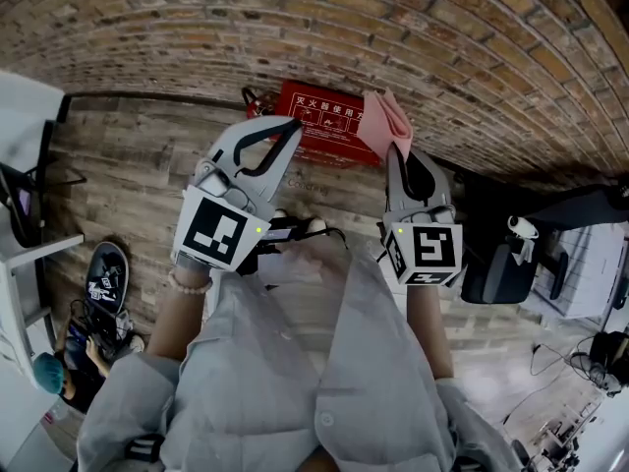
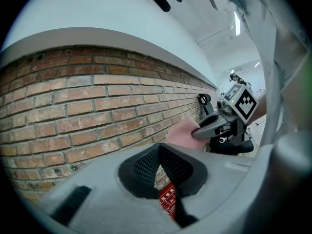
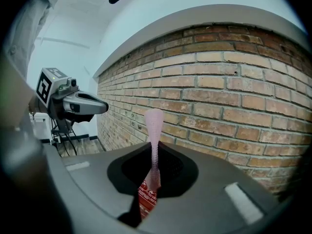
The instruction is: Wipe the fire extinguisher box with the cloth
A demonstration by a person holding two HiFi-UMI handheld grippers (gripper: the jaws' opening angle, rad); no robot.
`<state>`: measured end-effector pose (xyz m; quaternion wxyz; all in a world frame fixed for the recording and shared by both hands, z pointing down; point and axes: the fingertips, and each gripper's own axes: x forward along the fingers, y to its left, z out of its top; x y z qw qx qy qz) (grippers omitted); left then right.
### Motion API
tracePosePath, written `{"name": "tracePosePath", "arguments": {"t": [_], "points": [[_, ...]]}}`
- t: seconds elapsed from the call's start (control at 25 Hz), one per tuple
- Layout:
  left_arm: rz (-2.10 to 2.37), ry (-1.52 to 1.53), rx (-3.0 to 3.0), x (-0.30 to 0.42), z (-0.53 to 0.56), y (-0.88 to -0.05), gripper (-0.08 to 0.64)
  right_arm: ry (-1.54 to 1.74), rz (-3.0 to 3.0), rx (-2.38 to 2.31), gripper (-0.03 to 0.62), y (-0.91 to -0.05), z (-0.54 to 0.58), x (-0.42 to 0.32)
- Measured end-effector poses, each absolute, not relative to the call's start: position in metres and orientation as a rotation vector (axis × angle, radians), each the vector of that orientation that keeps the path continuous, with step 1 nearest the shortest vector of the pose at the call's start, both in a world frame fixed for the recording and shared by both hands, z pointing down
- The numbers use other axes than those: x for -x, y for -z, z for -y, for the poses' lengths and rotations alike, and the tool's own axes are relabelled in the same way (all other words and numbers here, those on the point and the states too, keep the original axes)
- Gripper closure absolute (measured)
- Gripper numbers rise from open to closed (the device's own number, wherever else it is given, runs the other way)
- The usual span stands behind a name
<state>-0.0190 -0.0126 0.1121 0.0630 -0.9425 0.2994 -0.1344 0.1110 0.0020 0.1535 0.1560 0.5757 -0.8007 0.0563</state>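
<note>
The red fire extinguisher box [image 1: 319,118] stands on the wooden floor against the brick wall [image 1: 413,37]. My right gripper [image 1: 398,151] is shut on a pink cloth [image 1: 384,122], which it holds up over the box's right end. In the right gripper view the cloth [image 3: 154,129] stands edge-on between the jaws, with the box [image 3: 146,199] below it. My left gripper [image 1: 293,127] hovers over the box's left part, its tips together and holding nothing. A sliver of the box [image 2: 167,199] shows between the jaws in the left gripper view, and the cloth [image 2: 179,130] is off to the right.
A black office chair [image 1: 499,264] stands to the right of the box. A white desk [image 1: 20,264] and a black bag [image 1: 106,276] lie on the left. A person [image 1: 54,374] sits low at the left edge. Cables run along the floor at the right.
</note>
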Motion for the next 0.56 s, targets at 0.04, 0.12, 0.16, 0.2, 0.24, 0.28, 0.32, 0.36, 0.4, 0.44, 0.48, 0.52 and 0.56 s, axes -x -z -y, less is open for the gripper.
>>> {"name": "tracePosePath", "arguments": {"t": [0.04, 0.12, 0.16, 0.2, 0.24, 0.28, 0.32, 0.36, 0.4, 0.44, 0.48, 0.52, 0.56], "points": [[-0.906, 0.406, 2.849, 0.0196, 0.0129, -0.1123, 0.563, -0.166, 2.292, -1.646, 0.571, -0.1546, -0.0015, -0.1104], [-0.910, 0.405, 2.852, 0.0207, 0.0135, -0.1130, 0.563, -0.171, 2.290, -1.643, 0.571, -0.1558, -0.0009, -0.1097], [-0.913, 0.403, 2.854, 0.0210, 0.0139, -0.1136, 0.563, -0.171, 2.290, -1.642, 0.571, -0.1561, -0.0008, -0.1095], [-0.917, 0.403, 2.857, 0.0214, 0.0142, -0.1143, 0.563, -0.170, 2.289, -1.639, 0.571, -0.1566, -0.0006, -0.1093], [-0.920, 0.404, 2.859, 0.0218, 0.0146, -0.1151, 0.563, -0.171, 2.289, -1.636, 0.571, -0.1572, -0.0004, -0.1089], [-0.922, 0.406, 2.860, 0.0221, 0.0150, -0.1158, 0.563, -0.173, 2.289, -1.633, 0.571, -0.1579, 0.0000, -0.1086], [-0.923, 0.407, 2.860, 0.0222, 0.0154, -0.1161, 0.563, -0.175, 2.289, -1.631, 0.571, -0.1583, 0.0004, -0.1084], [-0.923, 0.408, 2.861, 0.0221, 0.0159, -0.1162, 0.563, -0.176, 2.288, -1.628, 0.571, -0.1586, 0.0009, -0.1082], [-0.923, 0.409, 2.861, 0.0220, 0.0163, -0.1162, 0.563, -0.177, 2.287, -1.626, 0.571, -0.1588, 0.0013, -0.1080], [-0.922, 0.409, 2.861, 0.0217, 0.0167, -0.1162, 0.563, -0.178, 2.287, -1.625, 0.571, -0.1590, 0.0016, -0.1079], [-0.920, 0.410, 2.861, 0.0213, 0.0170, -0.1161, 0.563, -0.180, 2.288, -1.624, 0.571, -0.1591, 0.0019, -0.1079], [-0.919, 0.410, 2.861, 0.0209, 0.0173, -0.1161, 0.563, -0.182, 2.288, -1.622, 0.571, -0.1593, 0.0021, -0.1078], [-0.917, 0.410, 2.860, 0.0205, 0.0176, -0.1162, 0.563, -0.184, 2.289, -1.621, 0.571, -0.1596, 0.0023, -0.1078]]}}
